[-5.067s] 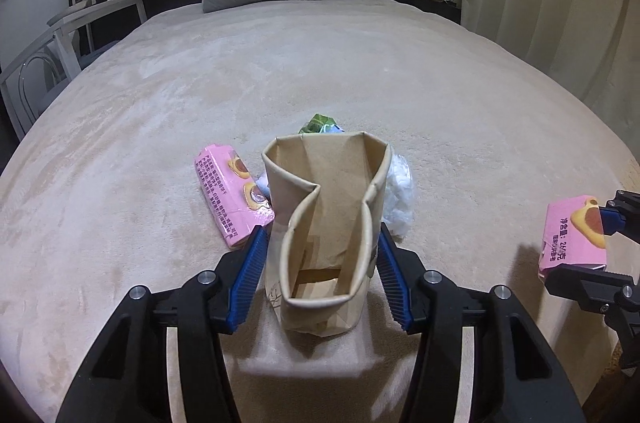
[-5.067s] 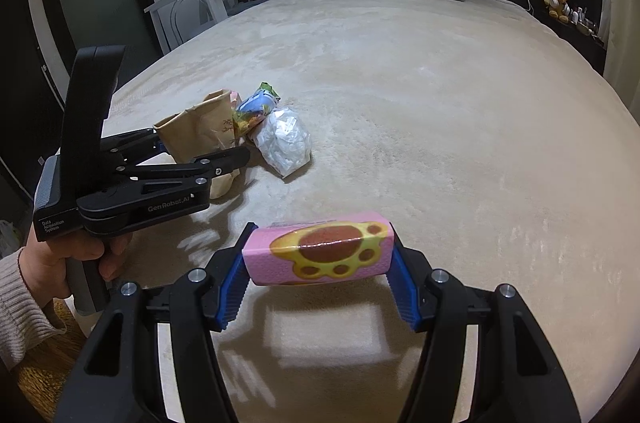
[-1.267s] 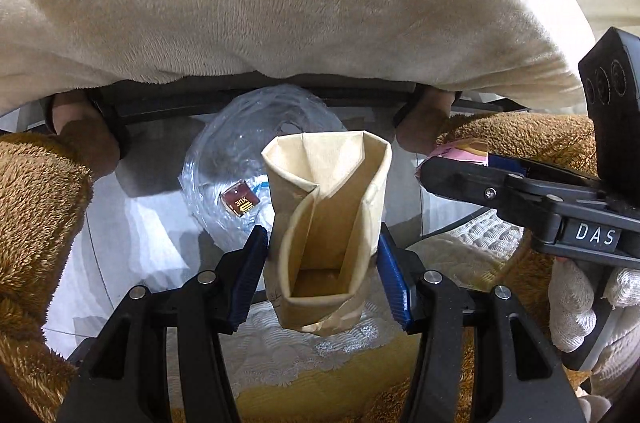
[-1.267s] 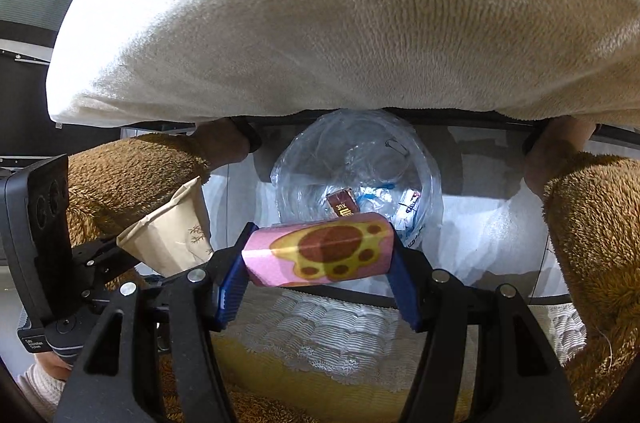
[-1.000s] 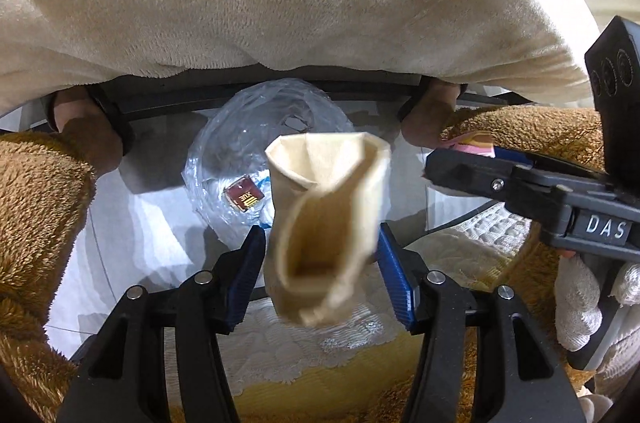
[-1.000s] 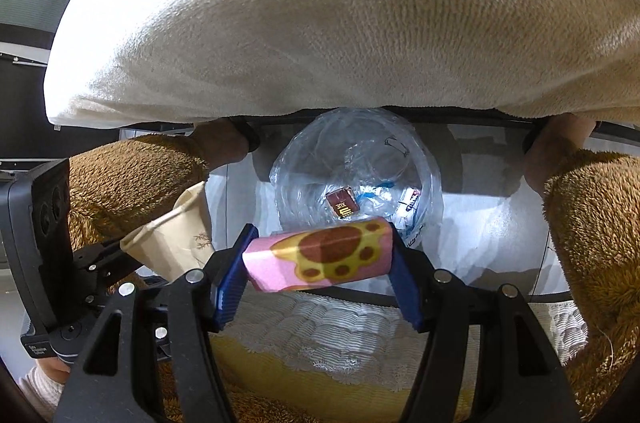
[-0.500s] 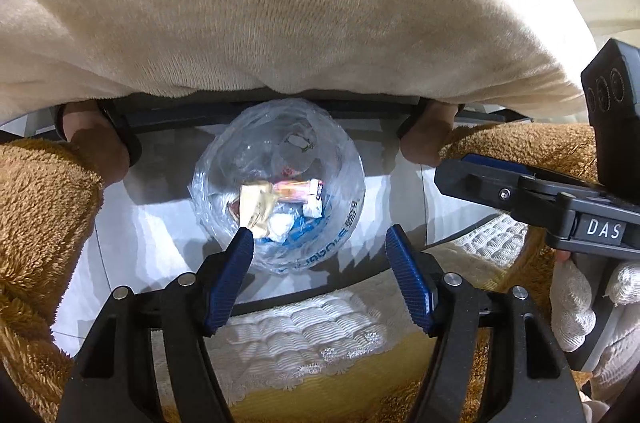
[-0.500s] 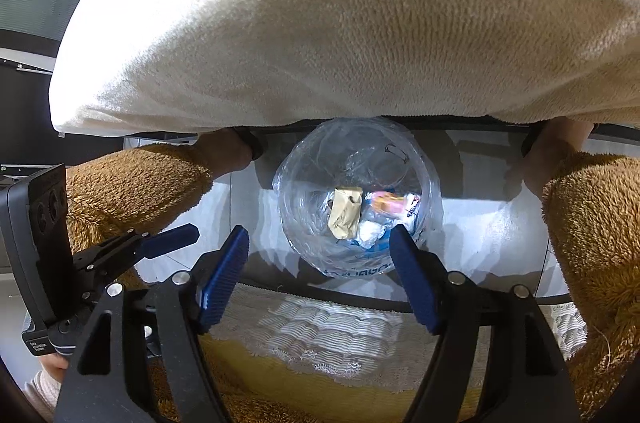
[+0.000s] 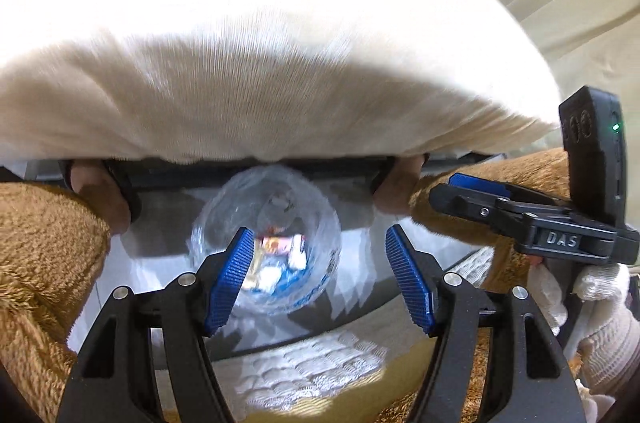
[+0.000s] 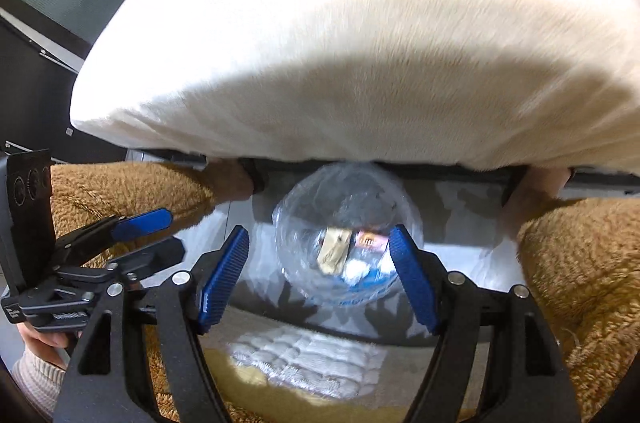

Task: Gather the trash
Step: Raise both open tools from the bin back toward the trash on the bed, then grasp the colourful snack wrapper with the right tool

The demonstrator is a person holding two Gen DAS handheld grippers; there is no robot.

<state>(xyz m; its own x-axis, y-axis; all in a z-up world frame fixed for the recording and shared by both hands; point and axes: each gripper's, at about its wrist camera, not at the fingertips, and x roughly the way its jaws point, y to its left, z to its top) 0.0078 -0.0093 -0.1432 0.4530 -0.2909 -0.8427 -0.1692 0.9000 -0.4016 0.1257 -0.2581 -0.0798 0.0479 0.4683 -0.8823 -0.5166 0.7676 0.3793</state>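
A bin lined with a clear plastic bag (image 9: 320, 223) (image 10: 304, 207) stands on the floor below the bed edge. Inside lie the brown paper bag (image 10: 334, 251), the pink packet (image 9: 276, 245) (image 10: 370, 238) and other wrappers. My left gripper (image 9: 320, 279) is open and empty above the bin. My right gripper (image 10: 320, 279) is open and empty above the bin too. The right gripper also shows at the right of the left wrist view (image 9: 476, 193), and the left gripper at the left of the right wrist view (image 10: 156, 235).
The cream blanket of the bed (image 9: 280, 63) (image 10: 360, 63) fills the upper half of both views. My legs in brown fleece (image 9: 44, 247) (image 10: 580, 263) flank the bin. A white and yellow rug (image 9: 312, 371) lies below the grippers.
Both grippers opened: the paper bag and the pink packet fell into the bin. Since then both views have tilted up, showing more of the bed.
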